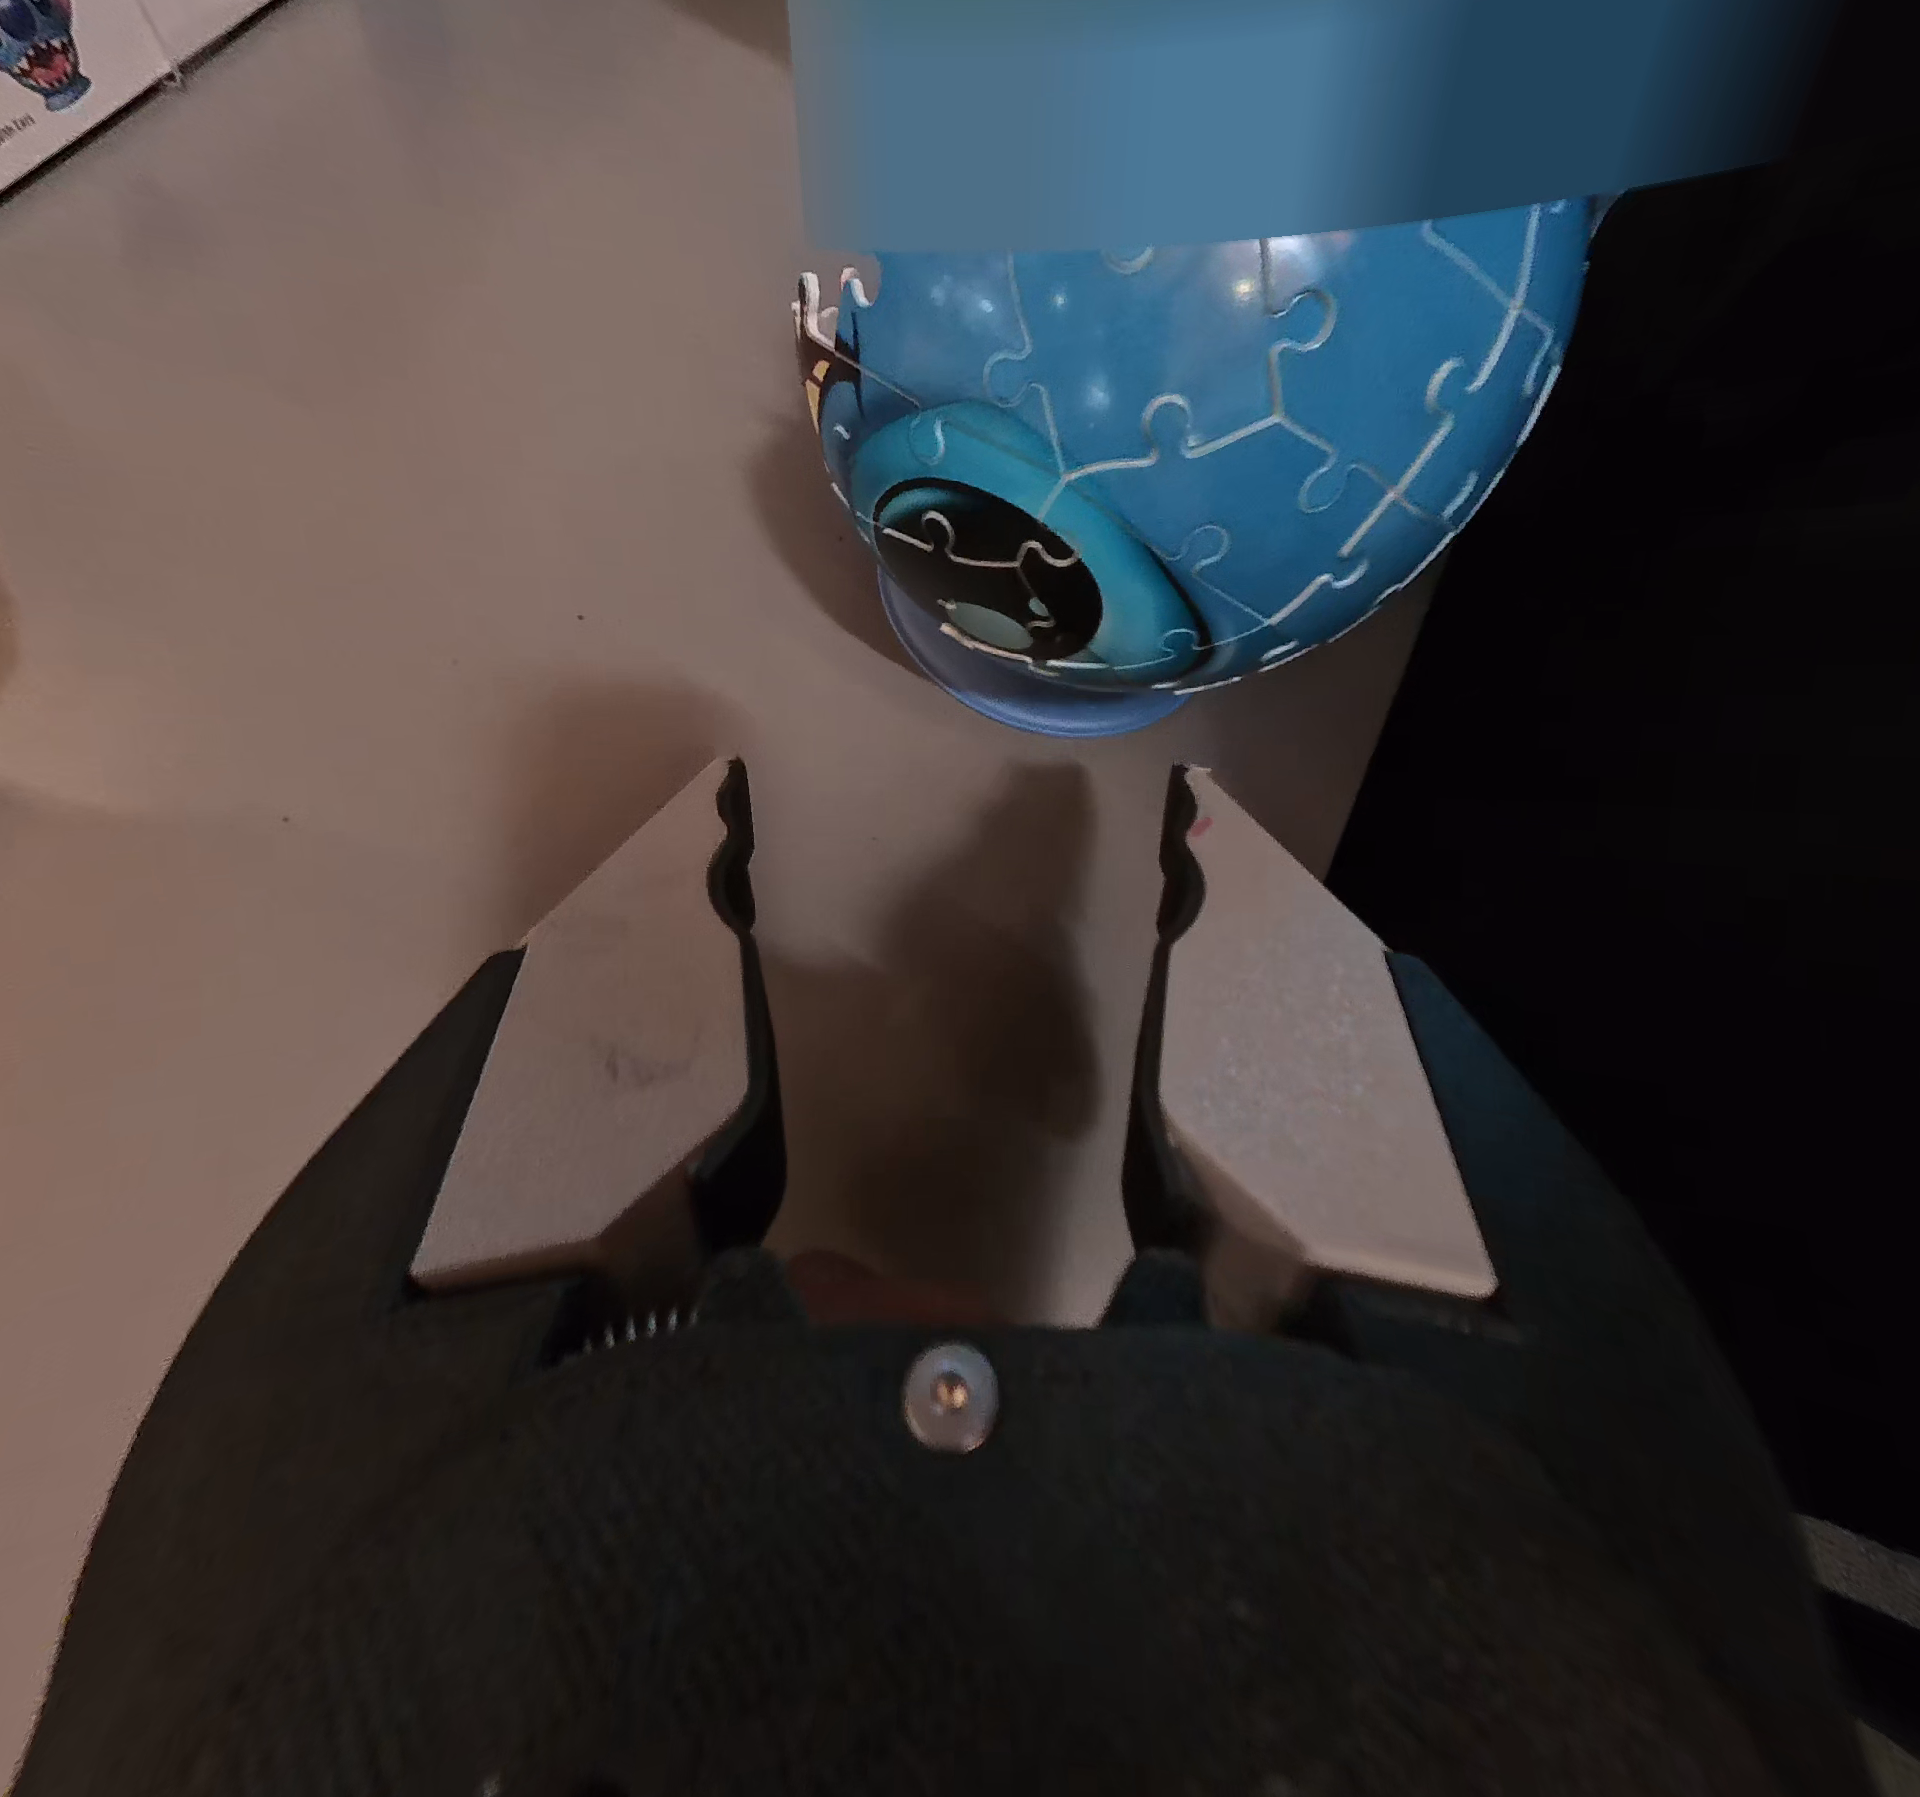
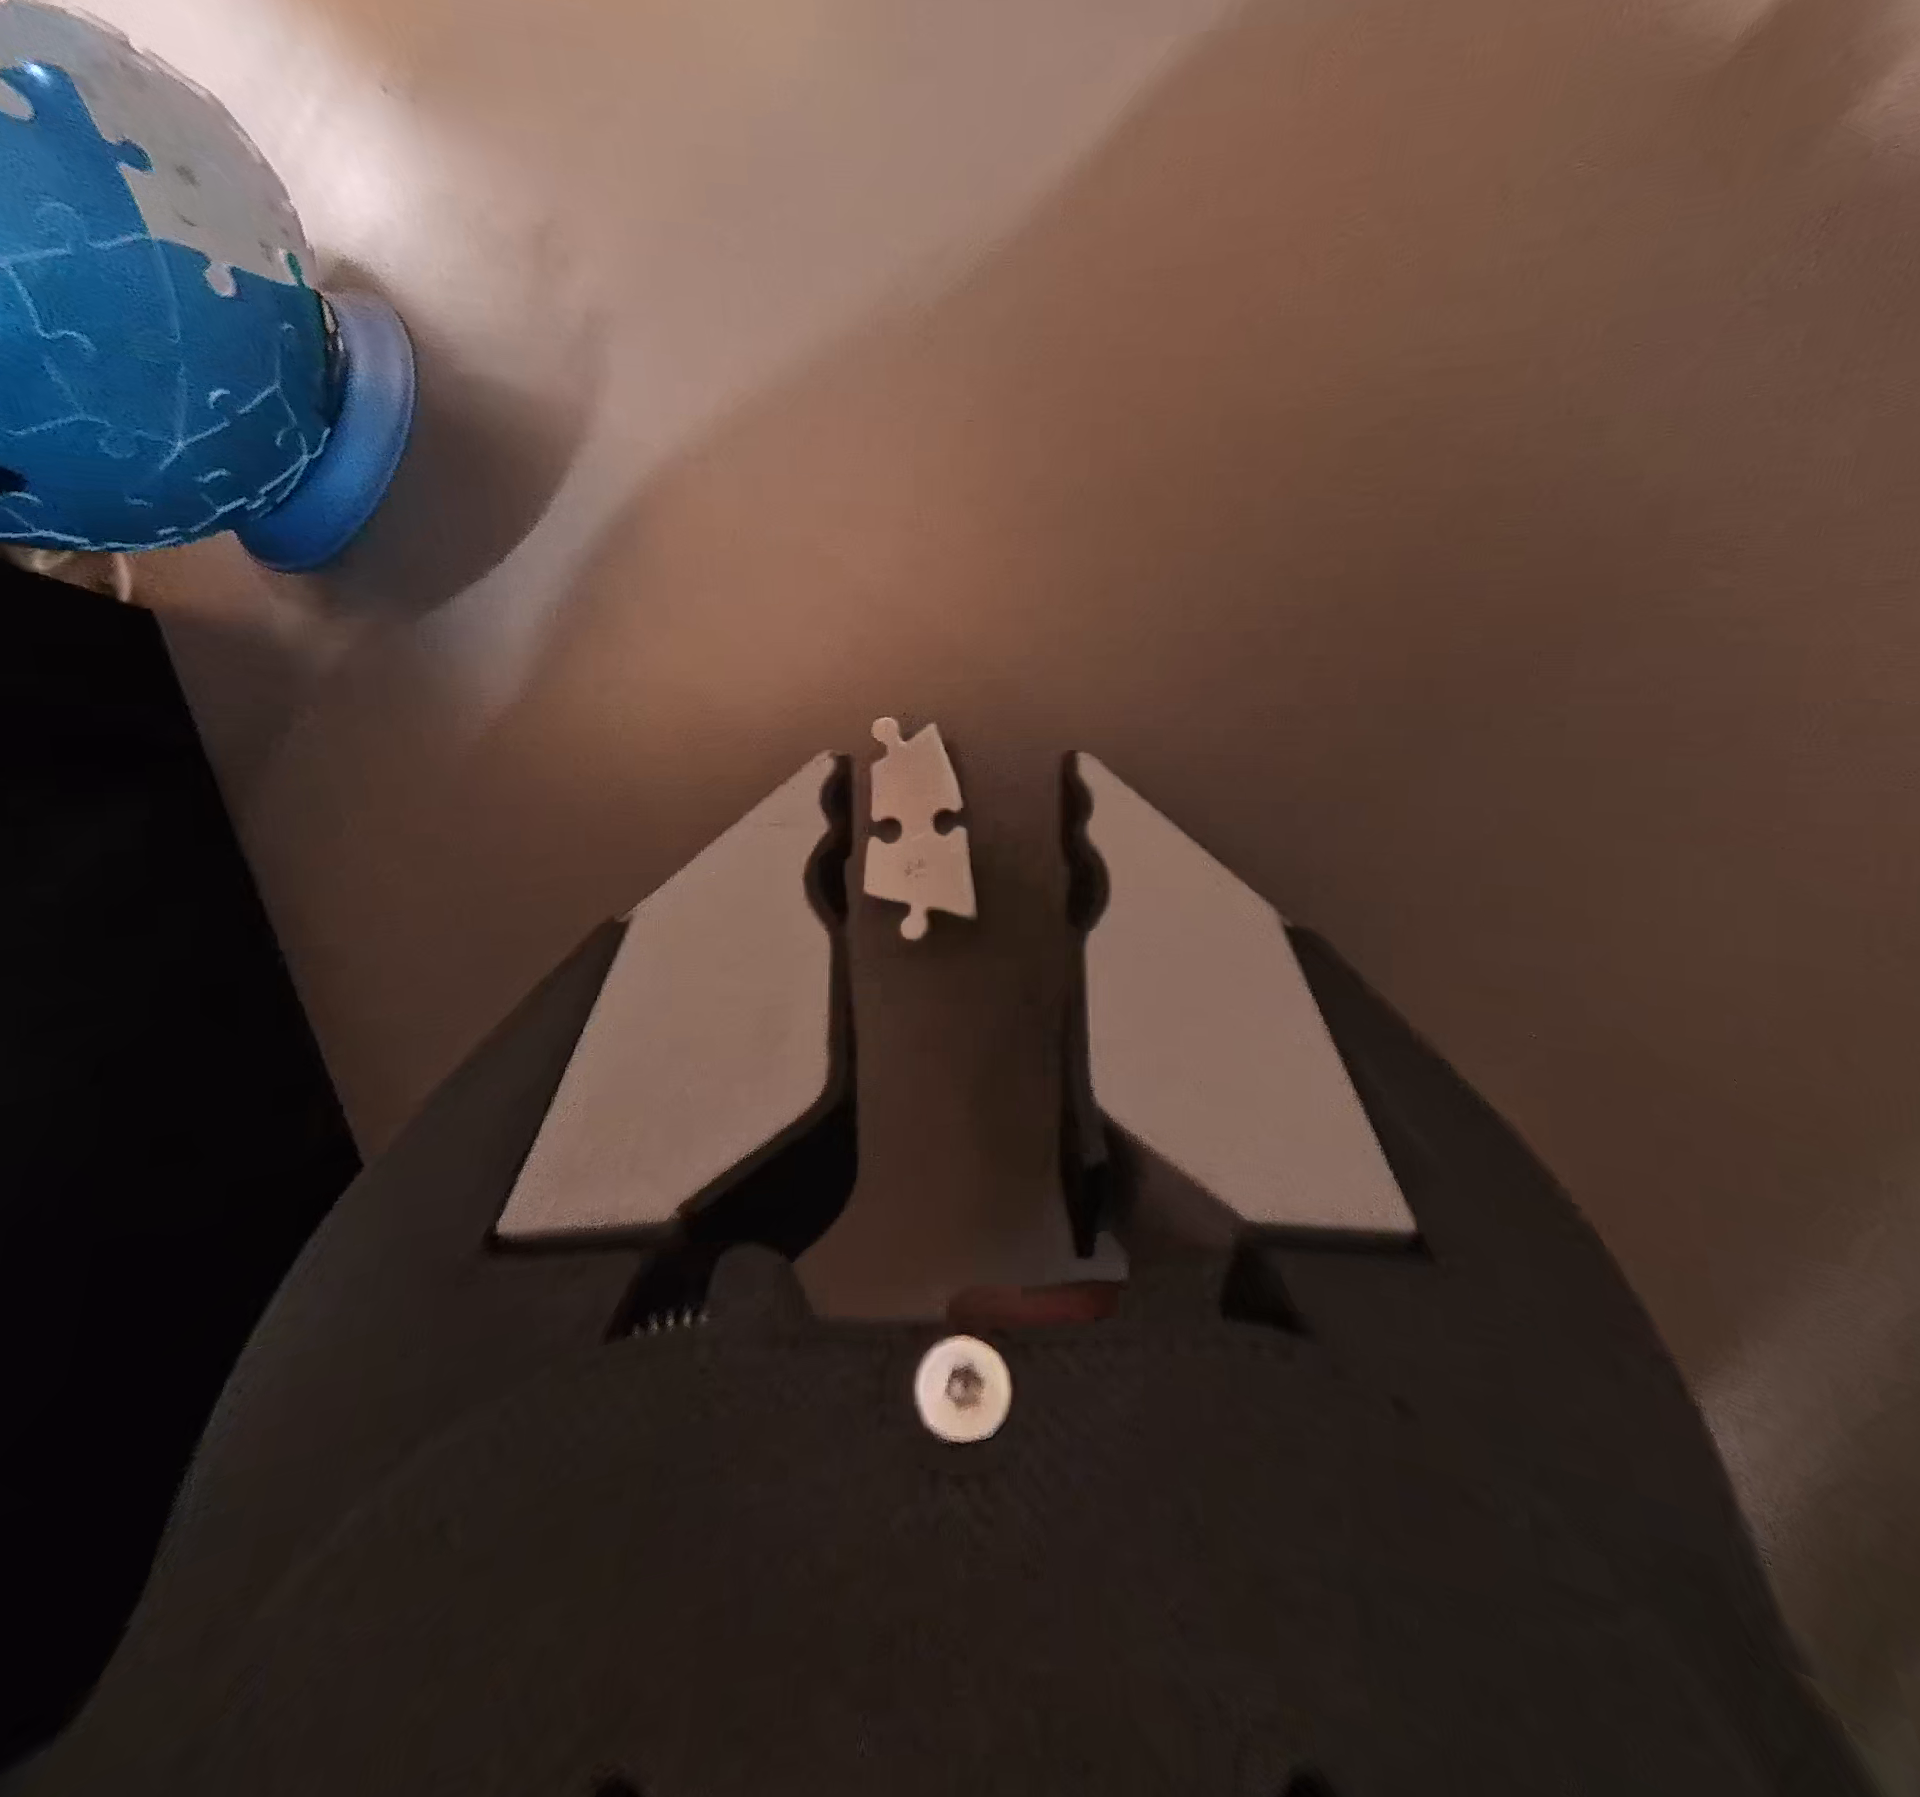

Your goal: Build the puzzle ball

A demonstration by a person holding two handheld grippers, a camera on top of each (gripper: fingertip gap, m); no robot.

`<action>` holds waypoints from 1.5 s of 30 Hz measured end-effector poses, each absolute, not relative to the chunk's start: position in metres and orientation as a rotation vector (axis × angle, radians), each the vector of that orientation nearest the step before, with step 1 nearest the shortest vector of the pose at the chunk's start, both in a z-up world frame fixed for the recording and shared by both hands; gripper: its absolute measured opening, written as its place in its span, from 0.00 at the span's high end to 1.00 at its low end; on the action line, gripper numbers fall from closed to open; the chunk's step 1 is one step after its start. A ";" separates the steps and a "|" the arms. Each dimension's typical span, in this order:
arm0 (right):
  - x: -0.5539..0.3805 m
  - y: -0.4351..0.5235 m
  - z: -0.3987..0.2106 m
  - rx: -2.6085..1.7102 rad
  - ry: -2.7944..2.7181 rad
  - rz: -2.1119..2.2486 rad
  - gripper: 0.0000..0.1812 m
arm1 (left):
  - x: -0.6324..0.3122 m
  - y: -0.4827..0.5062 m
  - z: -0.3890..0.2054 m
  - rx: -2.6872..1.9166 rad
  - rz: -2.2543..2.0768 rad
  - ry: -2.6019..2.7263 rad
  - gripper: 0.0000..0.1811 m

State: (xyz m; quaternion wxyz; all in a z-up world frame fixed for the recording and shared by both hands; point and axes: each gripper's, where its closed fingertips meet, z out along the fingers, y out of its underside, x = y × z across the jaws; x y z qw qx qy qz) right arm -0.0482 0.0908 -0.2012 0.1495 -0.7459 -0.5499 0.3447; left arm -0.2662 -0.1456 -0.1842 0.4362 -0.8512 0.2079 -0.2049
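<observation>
Right gripper (image 2: pixel 954 760) jaws gape around a loose puzzle piece (image 2: pixel 922 828) lying lengthwise between them; left gripper (image 1: pixel 961 768) gapes empty.

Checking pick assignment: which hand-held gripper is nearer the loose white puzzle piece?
Right. The right hand-held gripper is open with the small white puzzle piece between its fingers; the left faces the blue puzzle ball.

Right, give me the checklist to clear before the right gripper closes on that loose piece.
1. Right gripper jaws open: ok.
2. Small pale grey joined puzzle piece between the jaws: ok, but nearer one finger.
3. Piece printed side up: not ok, blank side shows.
4. Blue puzzle ball seated on its round blue stand: ok.
5. Left gripper steadying the ball: not ok, open and short of it.
6. Open gap for this piece: cannot tell.
</observation>
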 end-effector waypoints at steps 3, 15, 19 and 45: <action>-0.039 0.090 -0.205 -2.090 -1.647 0.852 0.76 | -0.267 -0.146 -0.184 -2.120 -0.519 0.509 0.58; -0.036 0.081 -0.211 -1.636 -1.947 0.731 0.82 | -0.265 -0.148 -0.186 -2.131 -0.527 0.513 0.59; -0.040 0.082 -0.211 -1.653 -1.958 0.732 0.87 | -0.265 -0.149 -0.187 -2.139 -0.512 0.516 0.59; -0.157 0.044 -0.159 -1.070 -2.150 1.008 0.90 | -0.283 -0.152 -0.163 -2.021 -0.711 0.338 0.60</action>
